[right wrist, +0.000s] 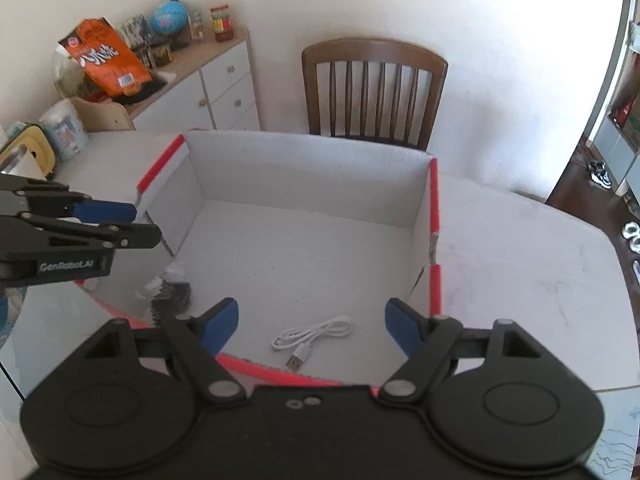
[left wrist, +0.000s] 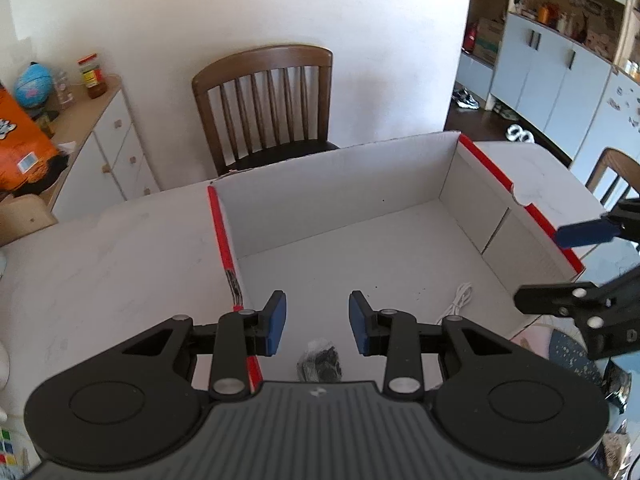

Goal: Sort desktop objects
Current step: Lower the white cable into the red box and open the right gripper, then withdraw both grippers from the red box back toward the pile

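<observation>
White coiled USB cable (right wrist: 313, 338) lies sorted in the red-edged cardboard box (right wrist: 312, 176), below the spread, empty right claw (right wrist: 312, 326); left claw (left wrist: 317, 328) gapes empty above a black bundle (left wrist: 320, 364).

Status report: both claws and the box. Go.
Left claw narrow, empty. Right claw wide, empty. White cable and dark bundle lying in box. Nothing in the way.
</observation>
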